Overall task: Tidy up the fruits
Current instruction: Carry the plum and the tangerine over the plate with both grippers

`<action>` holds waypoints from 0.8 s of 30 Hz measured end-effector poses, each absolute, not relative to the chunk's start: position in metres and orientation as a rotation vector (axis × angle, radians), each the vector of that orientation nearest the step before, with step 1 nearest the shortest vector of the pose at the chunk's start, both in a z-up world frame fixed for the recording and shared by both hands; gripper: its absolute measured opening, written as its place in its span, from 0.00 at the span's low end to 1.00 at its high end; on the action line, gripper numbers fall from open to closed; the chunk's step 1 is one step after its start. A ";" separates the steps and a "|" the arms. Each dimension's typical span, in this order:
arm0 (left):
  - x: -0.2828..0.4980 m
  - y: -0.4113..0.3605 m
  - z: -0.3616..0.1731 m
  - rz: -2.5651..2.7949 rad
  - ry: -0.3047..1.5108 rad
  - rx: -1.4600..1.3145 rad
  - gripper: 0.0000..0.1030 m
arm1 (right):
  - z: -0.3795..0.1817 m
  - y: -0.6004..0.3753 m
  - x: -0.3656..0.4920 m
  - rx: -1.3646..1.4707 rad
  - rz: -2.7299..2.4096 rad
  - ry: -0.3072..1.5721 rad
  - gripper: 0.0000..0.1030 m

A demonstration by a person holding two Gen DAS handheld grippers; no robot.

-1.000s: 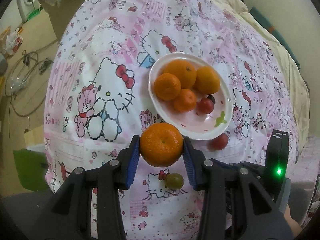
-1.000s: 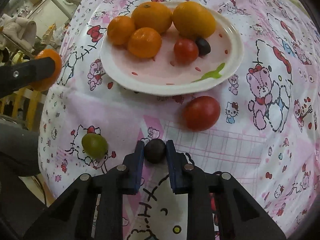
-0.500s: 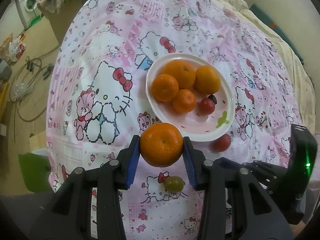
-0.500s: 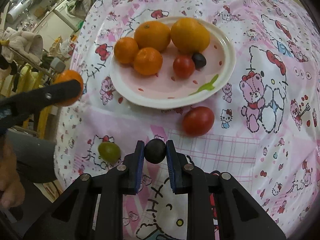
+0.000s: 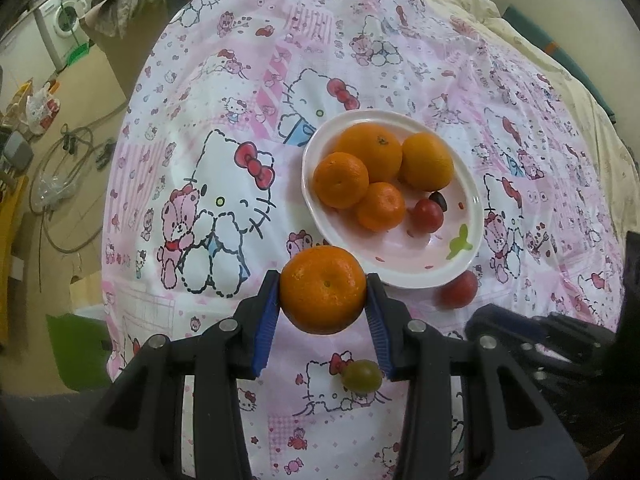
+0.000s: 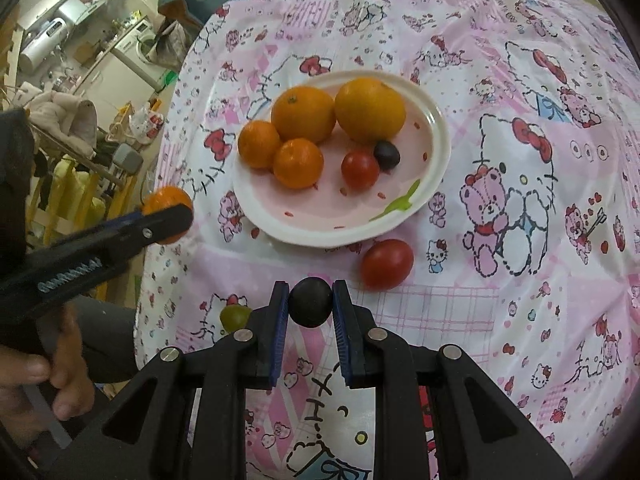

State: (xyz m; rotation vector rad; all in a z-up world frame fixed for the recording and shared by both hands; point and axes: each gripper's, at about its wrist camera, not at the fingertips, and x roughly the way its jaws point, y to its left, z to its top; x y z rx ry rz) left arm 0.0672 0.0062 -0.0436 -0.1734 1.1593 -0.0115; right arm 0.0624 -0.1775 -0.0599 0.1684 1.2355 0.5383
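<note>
My left gripper [image 5: 323, 292] is shut on a mandarin [image 5: 322, 289] and holds it in the air near the plate's front-left rim; it also shows in the right wrist view [image 6: 168, 216]. My right gripper [image 6: 310, 304] is shut on a dark grape [image 6: 310, 301], raised above the cloth in front of the plate. The white plate [image 6: 438, 136] [image 5: 404, 276] holds several oranges [image 6: 304, 114], a red tomato [image 6: 360, 169] and a dark grape [image 6: 387, 155]. A red tomato [image 6: 387, 264] [image 5: 458, 289] and a green grape [image 6: 234, 317] [image 5: 362, 376] lie on the cloth.
A pink cartoon-print cloth [image 5: 224, 128] covers the table. The table's left edge drops to a floor with cables [image 5: 64, 184] and a washing machine [image 5: 66, 20]. A hand [image 6: 44, 364] holds the left gripper's handle.
Both grippers have risen higher above the table with their fruit; the plate looks smaller and farther in both views.
</note>
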 end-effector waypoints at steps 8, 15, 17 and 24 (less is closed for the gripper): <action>0.064 0.003 -0.040 -0.050 1.107 -0.135 0.36 | -0.040 -0.197 0.065 0.232 0.525 1.178 0.22; 0.067 -0.001 -0.038 -0.049 1.088 -0.115 0.36 | -0.018 -0.228 0.071 0.312 0.490 1.105 0.22; 0.068 -0.002 -0.037 -0.053 1.086 -0.121 0.36 | -0.013 -0.236 0.072 0.331 0.480 1.085 0.22; 0.071 -0.011 -0.027 -0.078 1.065 -0.113 0.36 | 0.001 -0.260 0.078 0.379 0.456 1.038 0.22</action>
